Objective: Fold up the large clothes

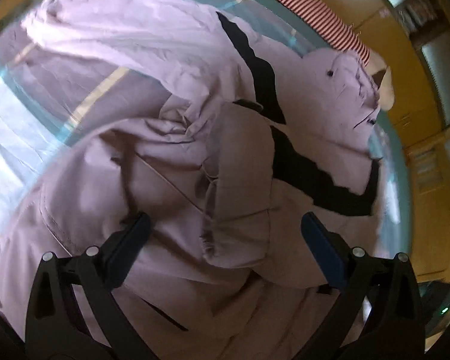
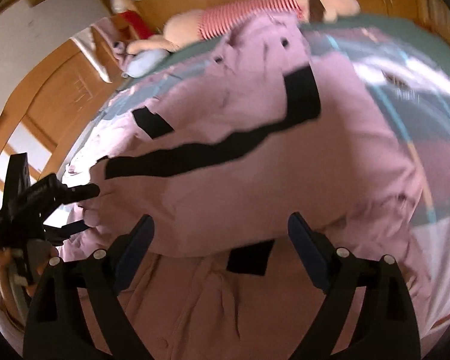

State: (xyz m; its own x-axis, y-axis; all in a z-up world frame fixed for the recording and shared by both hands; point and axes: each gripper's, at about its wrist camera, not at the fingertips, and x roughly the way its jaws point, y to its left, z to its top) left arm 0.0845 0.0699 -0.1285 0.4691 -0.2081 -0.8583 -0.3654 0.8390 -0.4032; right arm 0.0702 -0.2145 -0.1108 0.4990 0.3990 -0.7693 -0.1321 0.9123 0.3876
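Both our grippers hang over the pink jacket (image 2: 255, 180), which lies spread on the bed (image 2: 360, 33). Our right gripper (image 2: 219, 240) has its jaws spread wide with nothing pinched; a rounded fold of the jacket bulges up between the fingers without the pads pressing on it. Our left gripper (image 1: 225, 240) likewise stands wide apart above a crumpled ridge of fabric, empty, and in the right wrist view it shows at the jacket's near left edge (image 2: 75, 207), its fingertips just at the cloth.

Relative to the jacket: the garment lies directly below and ahead of both tools. We judge its long axis to run away from us, from the bunched hem under our fingers toward the collar and snap buttons (image 2: 283, 42) at the far end, so it points toward the striped plush toy (image 2: 249, 15) resting at the bed's far edge just beyond that collar. Black bands (image 2: 195, 153) cross the jacket roughly sideways to that axis. Our right gripper sits nearer the jacket's middle fold, our left nearer its side, so we judge the next grasp falls on the near edge, each hand taking its own side. Beyond the jacket, wooden cabinets (image 2: 60, 90) ring the bed.
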